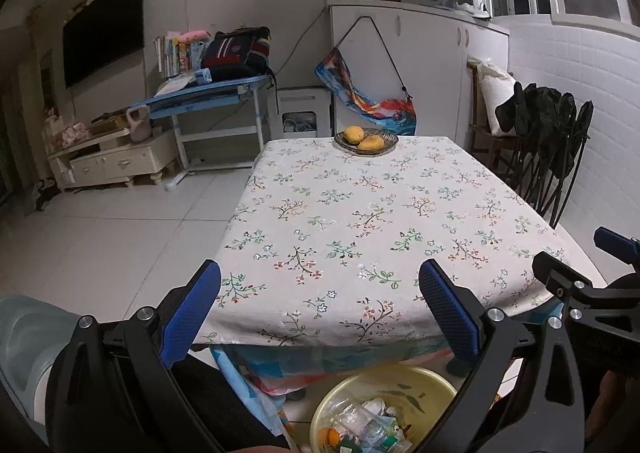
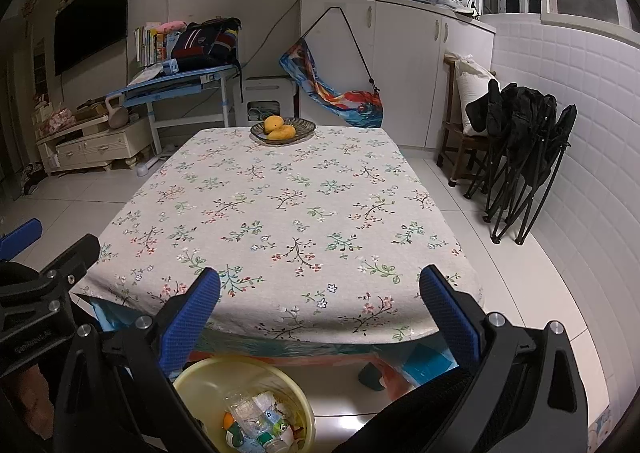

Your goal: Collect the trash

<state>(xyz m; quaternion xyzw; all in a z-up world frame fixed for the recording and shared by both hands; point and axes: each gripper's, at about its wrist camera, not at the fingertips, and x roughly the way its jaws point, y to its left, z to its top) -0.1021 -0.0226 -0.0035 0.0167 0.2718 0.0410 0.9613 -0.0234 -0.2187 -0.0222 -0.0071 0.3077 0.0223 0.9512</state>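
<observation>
A yellow basin (image 1: pixel 420 383) on the floor by the table's near edge holds trash (image 1: pixel 368 427): crumpled plastic bottles, wrappers and an orange piece. It also shows in the right wrist view (image 2: pixel 208 377), with the trash (image 2: pixel 260 421) inside. My left gripper (image 1: pixel 320 281) is open and empty, above the table's near edge. My right gripper (image 2: pixel 320 285) is open and empty, beside the left one. The right gripper shows at the right edge of the left wrist view (image 1: pixel 580 253). The floral tablecloth (image 1: pixel 360 213) covers the table.
A dark plate (image 1: pixel 342 141) with two mangoes (image 1: pixel 362 137) stands at the table's far end. Folded black chairs (image 2: pixel 524 157) lean on the tiled wall at right. A blue desk (image 1: pixel 208 93) and a white cabinet (image 1: pixel 400 65) stand beyond the table.
</observation>
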